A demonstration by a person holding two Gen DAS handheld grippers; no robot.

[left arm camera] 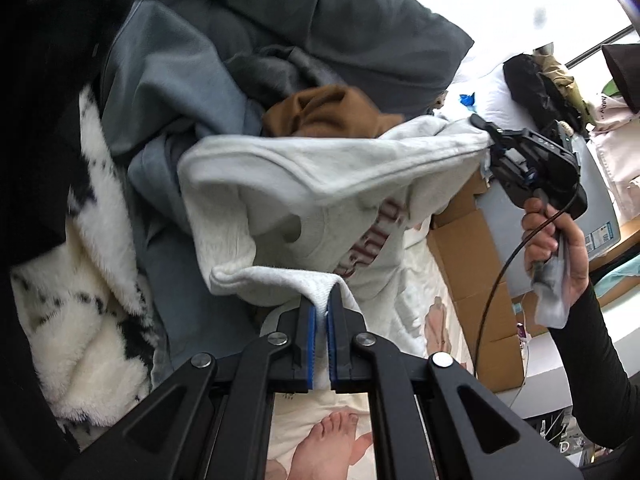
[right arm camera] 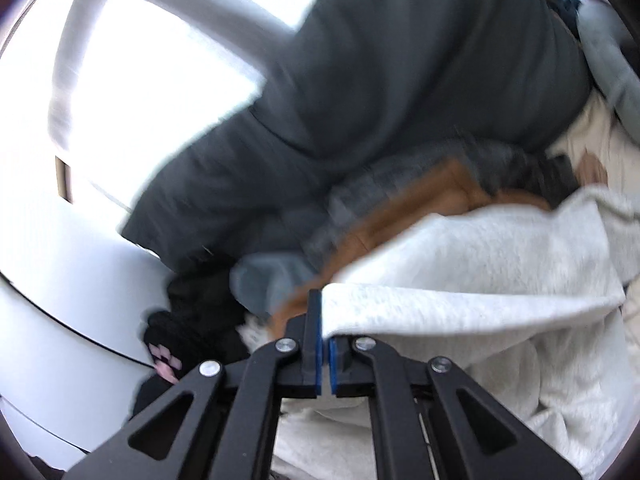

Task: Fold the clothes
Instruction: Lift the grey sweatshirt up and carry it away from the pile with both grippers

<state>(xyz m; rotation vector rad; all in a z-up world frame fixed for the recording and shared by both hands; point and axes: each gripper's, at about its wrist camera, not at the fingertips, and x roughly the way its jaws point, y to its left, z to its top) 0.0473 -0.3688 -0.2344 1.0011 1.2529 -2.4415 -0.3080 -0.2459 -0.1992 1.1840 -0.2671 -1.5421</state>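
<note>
The pale grey sweatshirt (left arm camera: 320, 184) hangs in the air between the two tools, above a bed (left arm camera: 420, 276) covered with a cream printed sheet. The left tool (left arm camera: 322, 320) is pinched tight on a ribbed edge of the garment, cloth showing between its blue pads. The right tool (right arm camera: 324, 320) is likewise closed on another edge, the fabric running off to its right.

The step in hand looks like spreading the garment out by two edge points. To do it well, both grips should hold firm while the tools draw apart evenly until the sagging middle goes taut, keeping it clear of the heap of other clothes (left arm camera: 192, 92) behind. The sweatshirt is thick and soft, so it will likely drape heavily and twist unless both ends are kept level.

The left wrist view shows what the right does not: the span of the sweatshirt with its reddish lettering, the person's hand (left arm camera: 560, 248) on the right tool's handle, a bare foot (left arm camera: 332, 448) on the bed, and cardboard boxes (left arm camera: 472, 264) beside it. The right wrist view, blurred, adds a bright window and a dark grey garment (right arm camera: 400, 80) on the heap.
</note>
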